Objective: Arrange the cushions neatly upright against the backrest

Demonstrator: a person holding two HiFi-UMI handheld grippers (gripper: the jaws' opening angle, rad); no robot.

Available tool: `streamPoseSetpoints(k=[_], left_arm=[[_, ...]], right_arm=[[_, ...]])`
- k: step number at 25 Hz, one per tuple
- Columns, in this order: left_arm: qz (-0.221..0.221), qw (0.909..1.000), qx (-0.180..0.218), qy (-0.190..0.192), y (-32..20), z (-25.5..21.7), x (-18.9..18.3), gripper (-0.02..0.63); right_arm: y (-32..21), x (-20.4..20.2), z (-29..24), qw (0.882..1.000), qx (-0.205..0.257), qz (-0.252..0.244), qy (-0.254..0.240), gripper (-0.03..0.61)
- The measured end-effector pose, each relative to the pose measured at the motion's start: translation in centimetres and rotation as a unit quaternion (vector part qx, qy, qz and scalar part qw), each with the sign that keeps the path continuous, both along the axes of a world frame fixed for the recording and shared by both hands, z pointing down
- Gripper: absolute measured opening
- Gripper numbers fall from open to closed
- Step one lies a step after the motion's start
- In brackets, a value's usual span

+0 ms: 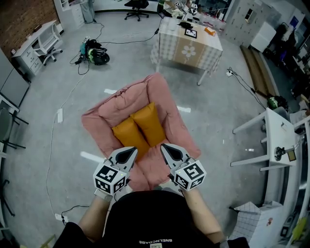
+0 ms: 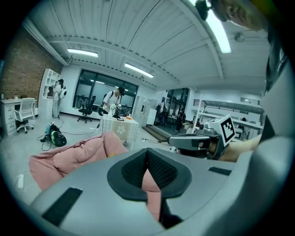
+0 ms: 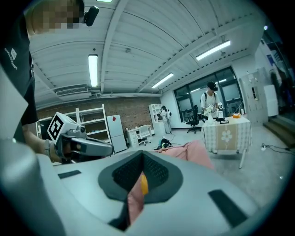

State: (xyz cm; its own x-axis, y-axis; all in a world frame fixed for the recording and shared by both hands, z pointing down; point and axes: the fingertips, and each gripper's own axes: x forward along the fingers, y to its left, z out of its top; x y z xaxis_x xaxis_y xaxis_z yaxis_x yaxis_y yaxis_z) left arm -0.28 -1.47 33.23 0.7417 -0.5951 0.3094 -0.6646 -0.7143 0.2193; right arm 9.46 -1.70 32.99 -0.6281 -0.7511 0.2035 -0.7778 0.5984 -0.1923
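A pink floor sofa point(image 1: 162, 104) lies spread on the floor, with two orange cushions point(image 1: 150, 123) side by side, touching, in its middle. Near them hover the left hand-held gripper point(image 1: 131, 152) and right hand-held gripper point(image 1: 166, 149), each with jaws closed together, holding nothing

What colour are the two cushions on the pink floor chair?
Orange-yellow cushions, clearest in the head view.

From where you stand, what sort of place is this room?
Probably an open lab or office workspace: a white desk with a white office chair beside a red brick wall, a grey concrete floor, long ceiling strip lights.
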Motion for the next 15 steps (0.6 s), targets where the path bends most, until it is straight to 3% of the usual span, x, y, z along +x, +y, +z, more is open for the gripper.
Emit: streamPoseSetpoints(k=[15], left_arm=[[-0.002,0.9999,-0.003,0.011,0.34,0.11,0.11,0.012]], right_arm=[[0.01,0.23,0.17,1.0,-0.001,0.009,-0.001,0.008]])
